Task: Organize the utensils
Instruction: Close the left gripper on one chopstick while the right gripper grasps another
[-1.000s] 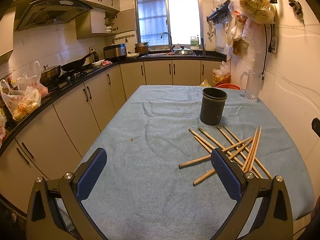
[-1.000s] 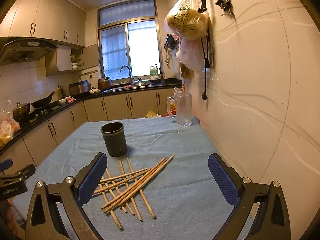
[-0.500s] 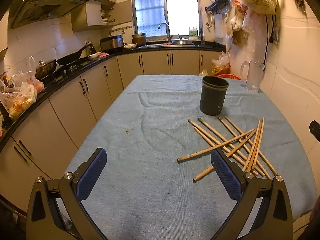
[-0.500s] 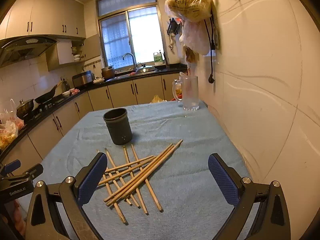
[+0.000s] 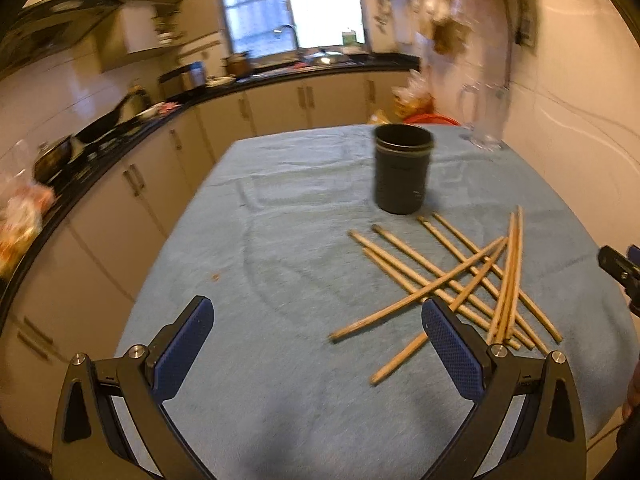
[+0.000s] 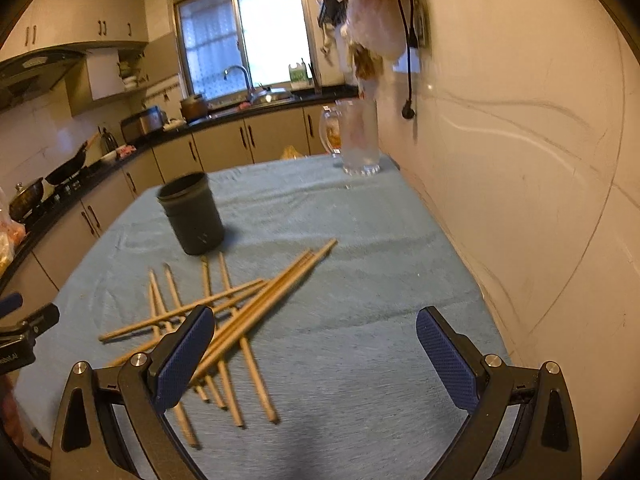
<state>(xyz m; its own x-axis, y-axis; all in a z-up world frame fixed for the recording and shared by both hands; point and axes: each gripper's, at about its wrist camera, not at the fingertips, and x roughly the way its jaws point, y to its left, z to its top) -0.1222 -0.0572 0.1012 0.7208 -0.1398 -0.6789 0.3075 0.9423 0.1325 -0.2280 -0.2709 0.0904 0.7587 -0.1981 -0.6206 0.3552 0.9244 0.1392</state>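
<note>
Your table (image 5: 280, 380), covered in a blue cloth, fills the lower part of both wrist views, with the kitchen counter and cabinets (image 5: 304, 96) curving round its left and far sides and a pale wall (image 6: 520, 160) along its right edge. At the far right corner a clear glass pitcher (image 6: 358, 140) stands on the cloth, close to that wall. Nearer you, the dark cylindrical holder (image 5: 403, 170) stands upright with its mouth open and nothing showing above its rim. Just in front of it the wooden chopsticks (image 5: 452, 280) lie scattered flat on the cloth, crossing one another in a loose heap. Your left gripper (image 5: 318, 340) has its jaws spread wide and grips nothing; the heap lies ahead and to the right of it, with the nearest stick ends passing behind its right pad (image 5: 448, 344). Your right gripper (image 6: 312, 354) is likewise spread wide and carries nothing; the heap lies ahead and to its left, several sticks running under its left pad (image 6: 184, 356), though whether it touches them you cannot tell.
</note>
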